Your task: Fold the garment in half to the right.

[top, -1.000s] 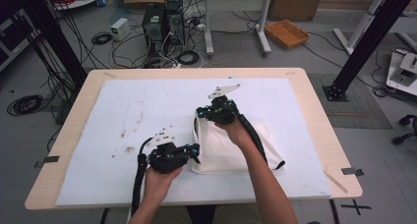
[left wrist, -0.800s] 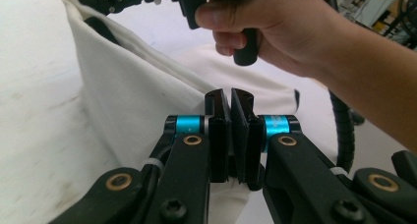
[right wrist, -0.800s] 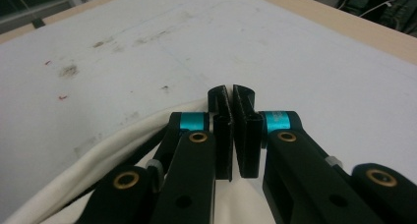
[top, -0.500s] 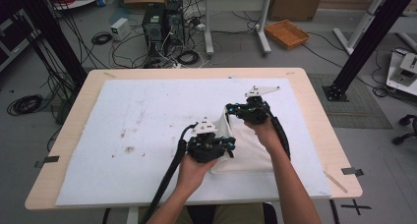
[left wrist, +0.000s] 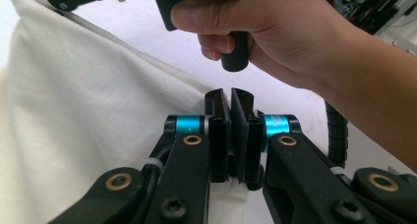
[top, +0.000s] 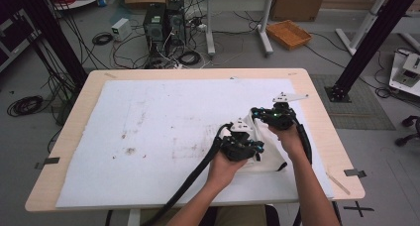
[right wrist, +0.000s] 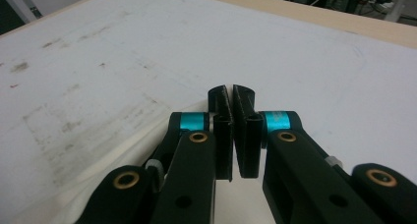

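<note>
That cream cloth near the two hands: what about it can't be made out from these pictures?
- High view: the middle of the cloth lies under the left tongs and the hands, so its shape stays unclear.
- Left gripper view: the cloth is cut off by the left and bottom edges.
- Right gripper view: the shut right tongs cover whatever fabric they pinch.
- Whether it is a bag or a plain cloth: too small.

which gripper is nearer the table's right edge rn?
The right gripper, the one with the grey three-cornered plate on top. It sits over the far right part of the cream cloth; the left gripper is nearer the person, toward the table's middle.
</note>
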